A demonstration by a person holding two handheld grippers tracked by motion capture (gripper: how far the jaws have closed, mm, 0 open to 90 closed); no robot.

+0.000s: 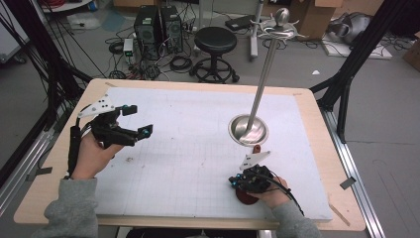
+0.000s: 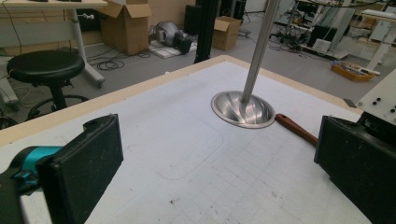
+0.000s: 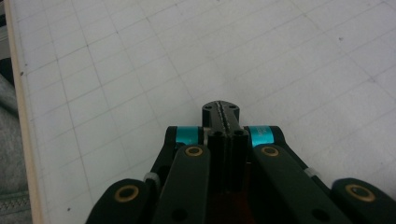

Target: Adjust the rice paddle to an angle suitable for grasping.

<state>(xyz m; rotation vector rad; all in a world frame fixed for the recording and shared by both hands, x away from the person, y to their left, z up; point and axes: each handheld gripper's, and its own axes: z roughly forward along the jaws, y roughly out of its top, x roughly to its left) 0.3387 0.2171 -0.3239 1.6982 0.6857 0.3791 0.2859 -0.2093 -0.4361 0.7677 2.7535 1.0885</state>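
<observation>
A reddish-brown wooden utensil [image 1: 246, 197] lies at the table's front right, and its handle [image 2: 296, 129] reaches toward the base of a metal stand [image 1: 247, 130]. My right gripper [image 1: 234, 181] is right over the utensil and points left. In the right gripper view the right gripper [image 3: 221, 110] has its jaws pressed together with nothing between the tips, and a brown surface shows beneath them. My left gripper [image 1: 138, 120] is held above the left side of the mat, open. In the left gripper view the left gripper [image 2: 215, 158] has only bare mat between its jaws.
The stand's pole [image 1: 265, 74] rises tall from a round dish base to hooks at the top. A white gridded mat [image 1: 198, 148] covers the wooden table [image 1: 317, 148]. Beyond the far edge stand a black stool [image 1: 215, 42], computer towers, cables and boxes.
</observation>
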